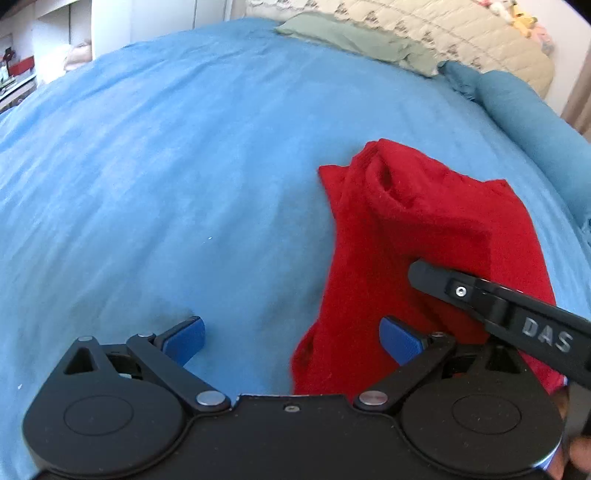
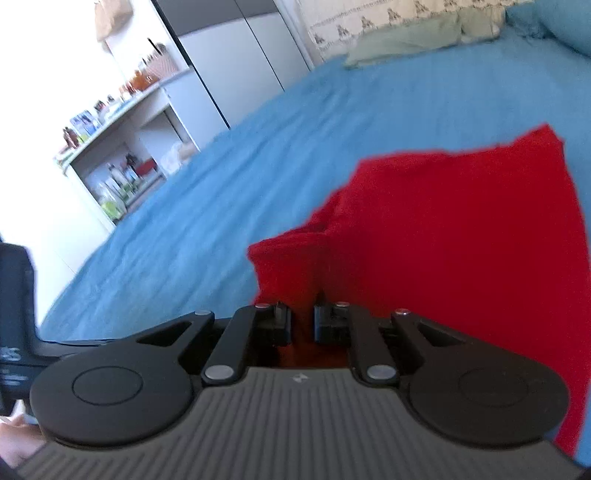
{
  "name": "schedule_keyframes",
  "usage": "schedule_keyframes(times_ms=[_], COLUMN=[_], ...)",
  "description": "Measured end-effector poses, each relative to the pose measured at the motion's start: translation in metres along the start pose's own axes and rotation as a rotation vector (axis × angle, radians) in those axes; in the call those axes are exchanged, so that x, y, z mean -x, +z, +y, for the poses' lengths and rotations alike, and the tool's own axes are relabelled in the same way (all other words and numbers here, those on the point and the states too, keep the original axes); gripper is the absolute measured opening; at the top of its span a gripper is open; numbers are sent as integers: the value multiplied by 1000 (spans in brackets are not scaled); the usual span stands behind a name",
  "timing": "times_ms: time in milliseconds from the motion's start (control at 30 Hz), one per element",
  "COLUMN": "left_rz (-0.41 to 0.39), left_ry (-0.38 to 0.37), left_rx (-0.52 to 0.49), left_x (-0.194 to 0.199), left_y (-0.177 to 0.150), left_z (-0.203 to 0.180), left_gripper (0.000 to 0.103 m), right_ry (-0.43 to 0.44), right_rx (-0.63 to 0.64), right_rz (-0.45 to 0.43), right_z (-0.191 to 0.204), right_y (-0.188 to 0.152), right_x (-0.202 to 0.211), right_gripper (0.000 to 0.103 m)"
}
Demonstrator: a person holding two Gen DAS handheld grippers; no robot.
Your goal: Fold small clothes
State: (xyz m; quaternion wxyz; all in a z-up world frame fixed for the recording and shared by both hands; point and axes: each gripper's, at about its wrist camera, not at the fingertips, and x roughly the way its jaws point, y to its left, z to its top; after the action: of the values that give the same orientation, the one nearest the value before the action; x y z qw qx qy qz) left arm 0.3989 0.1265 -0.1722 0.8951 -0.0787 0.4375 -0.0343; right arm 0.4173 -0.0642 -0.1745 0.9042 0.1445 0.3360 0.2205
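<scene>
- My left gripper (image 1: 293,341) has its two blue-padded fingers (image 1: 186,338) spread wide apart, hanging over the bed with nothing between them; the right-hand pad sits in front of the near edge of the cloth, and I can't tell whether it touches.
- My right gripper (image 2: 303,317) has its black fingers drawn close together on a fold of the small red knitted garment (image 1: 417,236), which bunches up into the narrow gap between them.
- In the left wrist view the right gripper comes in from the lower right as a black arm lettered "DAS", its tip lying on the red cloth.
- The red garment lies on the blue bedspread (image 1: 166,166), towards the right of my left camera's view, rumpled, with a raised hump near its far end and a flatter panel to the right.
- In the right wrist view the garment (image 2: 461,229) rises from the pinched fold to a pointed corner at the far right.
- Beyond it lie a pale green pillow (image 1: 354,40), a cream quilted cover (image 1: 461,29) and a teal bolster (image 1: 535,122).
- White shelving with bottles (image 2: 118,177) stands beside the bed.
</scene>
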Motion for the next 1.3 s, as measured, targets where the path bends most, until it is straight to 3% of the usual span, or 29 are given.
schedule_keyframes(times_ms=[233, 467, 567, 633, 700, 767, 867, 1033, 1167, 1300], left_rz=[-55, -60, -63, -77, -106, -146, -152, -140, -130, -111], left_ry=[24, 69, 77, 73, 52, 18, -71, -201, -236, -211], left_rx=[-57, -110, -119, -126, -139, -161, -182, -116, -58, 46], left_x=[12, 20, 25, 31, 41, 51, 54, 49, 40, 28], left_y=[-10, -16, -17, -15, -10, -7, -4, -5, 1, 11], left_z=[-4, 5, 5, 3, -1, -9, -20, -25, -29, -23], left_gripper=[102, 102, 102, 102, 102, 102, 102, 96, 78, 62], right_ry=[16, 16, 19, 70, 88, 82, -5, -128, -158, -161], right_rx=[63, 63, 26, -4, 1, 9, -17, -109, -178, -180], right_rz=[-36, 42, 69, 53, -8, -73, -150, -154, -134, -129], right_z=[12, 12, 7, 7, 8, 2, -20, -67, -92, -96], right_y=[2, -2, -8, -6, -4, -2, -4, -19, -32, -40], right_x=[13, 0, -1, 14, 37, 68, 109, 139, 142, 142], right_gripper=[26, 27, 41, 83, 92, 93, 96, 96, 96, 96])
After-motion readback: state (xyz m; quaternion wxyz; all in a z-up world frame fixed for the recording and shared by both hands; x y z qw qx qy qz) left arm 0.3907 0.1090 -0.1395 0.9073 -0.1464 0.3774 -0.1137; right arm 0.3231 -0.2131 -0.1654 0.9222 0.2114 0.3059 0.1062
